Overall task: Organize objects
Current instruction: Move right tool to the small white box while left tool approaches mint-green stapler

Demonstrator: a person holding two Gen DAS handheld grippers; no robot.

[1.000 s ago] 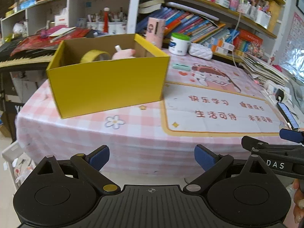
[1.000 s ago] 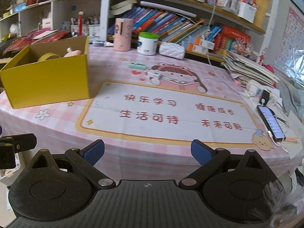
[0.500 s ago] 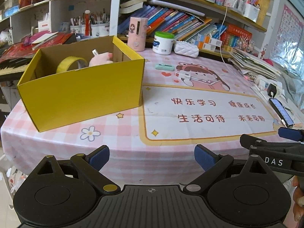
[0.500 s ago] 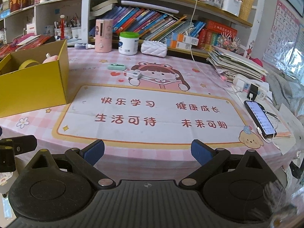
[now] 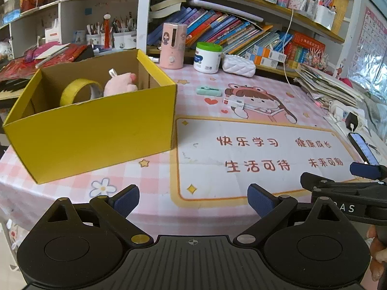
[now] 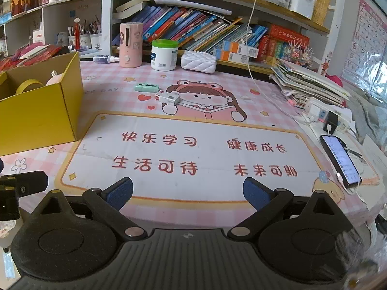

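Observation:
A yellow cardboard box [image 5: 96, 130] [image 6: 36, 113] stands open on the left of the pink checked tablecloth [image 5: 150, 176]. Inside it lie a roll of yellow tape [image 5: 77, 89] and a pink plush toy [image 5: 121, 84]. A mint green object [image 6: 147, 87] [image 5: 208, 91] and a small white box [image 6: 167, 98] [image 5: 234, 102] lie mid-table, beyond the printed mat. My left gripper [image 5: 193, 200] is open and empty at the table's near edge. My right gripper [image 6: 187, 192] is open and empty too, over the near edge of the mat.
At the table's back stand a pink dispenser [image 6: 130, 44], a white jar with a green lid [image 6: 164, 54] and a white quilted pouch [image 6: 198, 61]. A phone [image 6: 341, 162], a power strip [image 6: 324, 116] and stacked papers [image 6: 309, 82] fill the right side. Bookshelves [image 6: 205, 26] rise behind.
Both grippers have moved forward and up toward the table, so the box and mat appear closer. Both stay open and empty.

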